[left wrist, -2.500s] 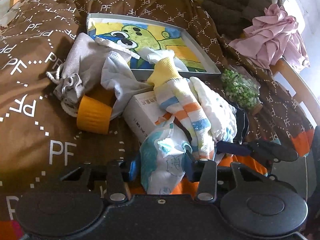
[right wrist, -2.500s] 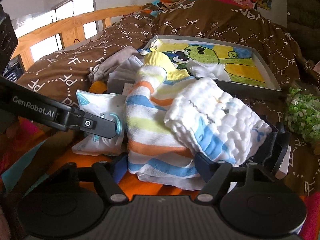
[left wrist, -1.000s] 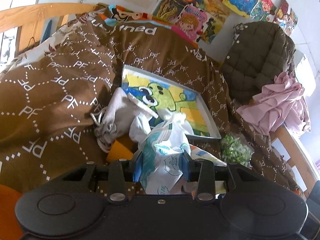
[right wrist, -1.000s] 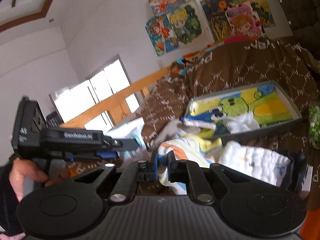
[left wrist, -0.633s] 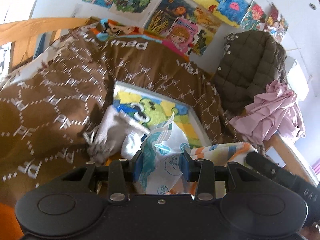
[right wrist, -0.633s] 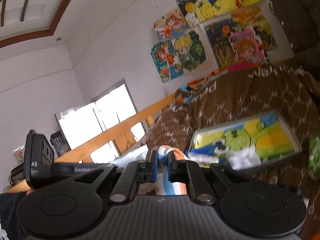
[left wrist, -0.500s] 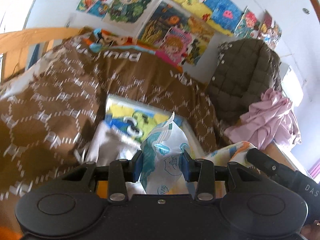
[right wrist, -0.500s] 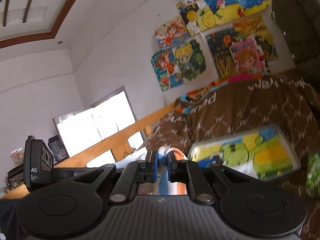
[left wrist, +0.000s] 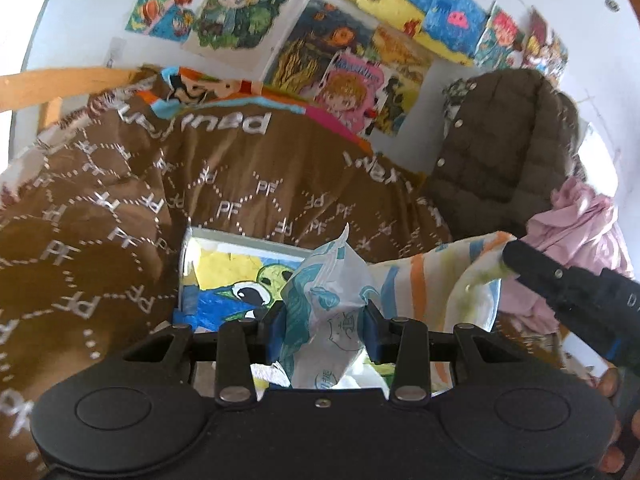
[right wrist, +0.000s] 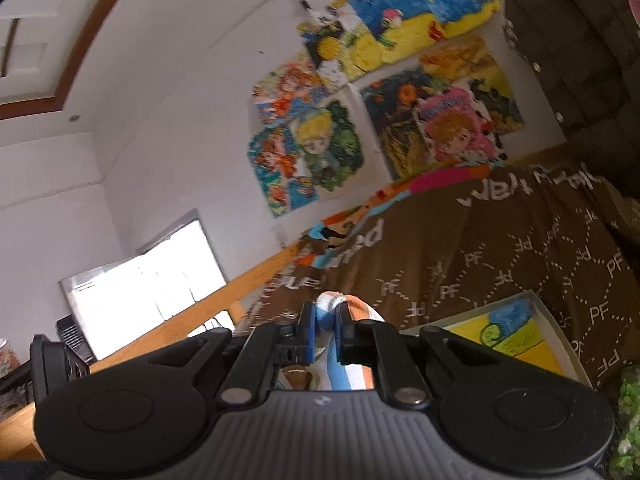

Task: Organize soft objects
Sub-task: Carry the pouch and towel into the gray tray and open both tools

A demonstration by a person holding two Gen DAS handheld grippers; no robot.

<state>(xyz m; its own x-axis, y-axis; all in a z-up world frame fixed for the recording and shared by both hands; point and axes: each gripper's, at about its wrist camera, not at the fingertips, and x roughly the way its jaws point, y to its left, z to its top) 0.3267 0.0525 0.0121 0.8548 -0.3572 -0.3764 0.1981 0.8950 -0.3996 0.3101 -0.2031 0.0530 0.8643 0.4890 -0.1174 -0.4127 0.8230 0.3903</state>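
My left gripper (left wrist: pixel 325 330) is shut on a white and teal soft packet (left wrist: pixel 326 312), held up above the tray (left wrist: pixel 240 240) with the green cartoon picture. To its right hangs a striped cloth (left wrist: pixel 436 280) in orange, blue and yellow, pinched by my right gripper (left wrist: pixel 516 258), whose black finger enters from the right. In the right wrist view my right gripper (right wrist: pixel 324 330) is shut on a fold of that striped cloth (right wrist: pixel 340 312), lifted above the brown bedspread (right wrist: pixel 500 248); the tray (right wrist: pixel 516 328) lies lower right.
A brown quilted jacket (left wrist: pixel 504 148) and a pink garment (left wrist: pixel 580 224) lie at the far right of the bed. Drawings (left wrist: pixel 320 36) cover the wall. A wooden bed rail (right wrist: pixel 192 320) and a window (right wrist: pixel 144 292) stand on the left. Green sprigs (right wrist: pixel 630 412) show at the right edge.
Both grippers rose and moved forward with their loads. The pile of cloths dropped below view, the wall drawings came into sight, and the striped cloth swung up to the right of the packet.
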